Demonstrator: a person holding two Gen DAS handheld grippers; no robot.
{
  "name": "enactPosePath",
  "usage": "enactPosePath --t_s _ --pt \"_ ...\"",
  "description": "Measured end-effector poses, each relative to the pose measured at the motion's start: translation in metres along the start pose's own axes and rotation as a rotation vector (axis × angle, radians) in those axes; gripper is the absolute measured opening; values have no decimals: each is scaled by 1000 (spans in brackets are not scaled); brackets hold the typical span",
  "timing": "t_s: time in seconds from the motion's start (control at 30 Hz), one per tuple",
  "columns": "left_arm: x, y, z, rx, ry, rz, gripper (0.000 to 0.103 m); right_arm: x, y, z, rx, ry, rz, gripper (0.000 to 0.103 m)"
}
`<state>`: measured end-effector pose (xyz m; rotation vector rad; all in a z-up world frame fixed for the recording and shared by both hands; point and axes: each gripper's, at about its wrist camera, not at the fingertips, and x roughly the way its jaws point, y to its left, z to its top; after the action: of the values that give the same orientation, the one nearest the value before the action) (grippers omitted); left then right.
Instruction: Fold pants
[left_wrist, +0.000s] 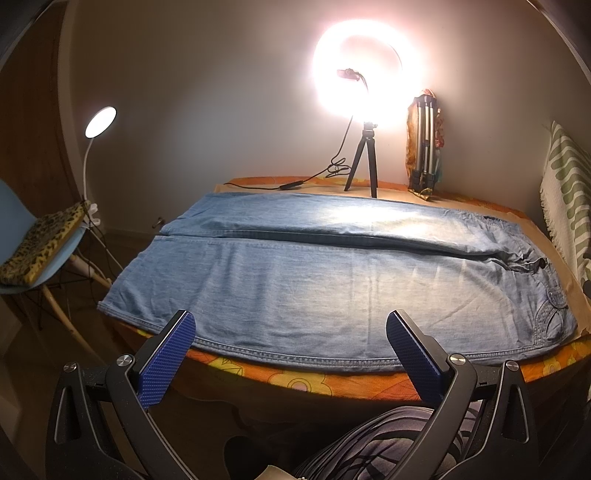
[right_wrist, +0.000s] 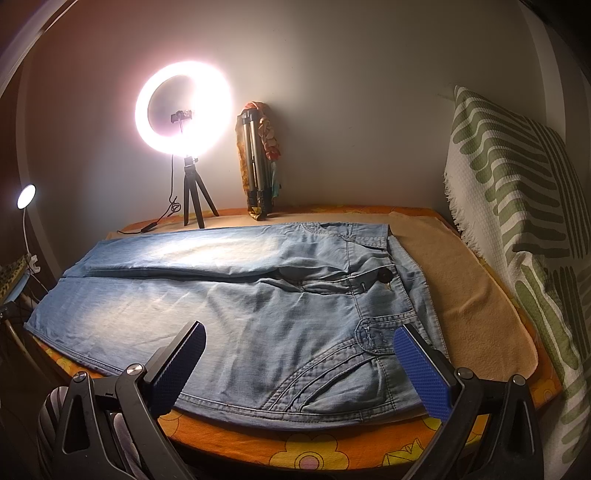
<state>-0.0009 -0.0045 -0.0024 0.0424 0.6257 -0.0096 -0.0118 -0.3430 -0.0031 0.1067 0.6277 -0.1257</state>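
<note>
**Two grippers spread wide at the near edge of flat denim pants**

Left wrist view: the left gripper (left_wrist: 290, 321) hovers at the near hem side of the pants (left_wrist: 295, 273). Its blue-padded fingers (left_wrist: 168, 360) stand wide apart, gripping nothing. The pants lie flat and unfolded on the desk (left_wrist: 295, 380), legs pointing left, waistband right. A lit ring light (left_wrist: 360, 70) stands at the far edge.

Right wrist view: the right gripper (right_wrist: 300, 334) hovers over the waist and pocket area of the pants (right_wrist: 236, 295). Its fingers (right_wrist: 424, 369) are likewise wide apart and empty. A beige cloth (right_wrist: 476, 306) lies under the waistband.
</note>
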Motion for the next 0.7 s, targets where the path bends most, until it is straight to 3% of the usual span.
enactPosePath --t_s 0.4,0.7 --pt "7 16 5 -7 -11 7 103 7 3 10 -15 -1 33 103" --pt "19 57 23 -20 -32 21 103 19 6 46 -55 -14 86 103"
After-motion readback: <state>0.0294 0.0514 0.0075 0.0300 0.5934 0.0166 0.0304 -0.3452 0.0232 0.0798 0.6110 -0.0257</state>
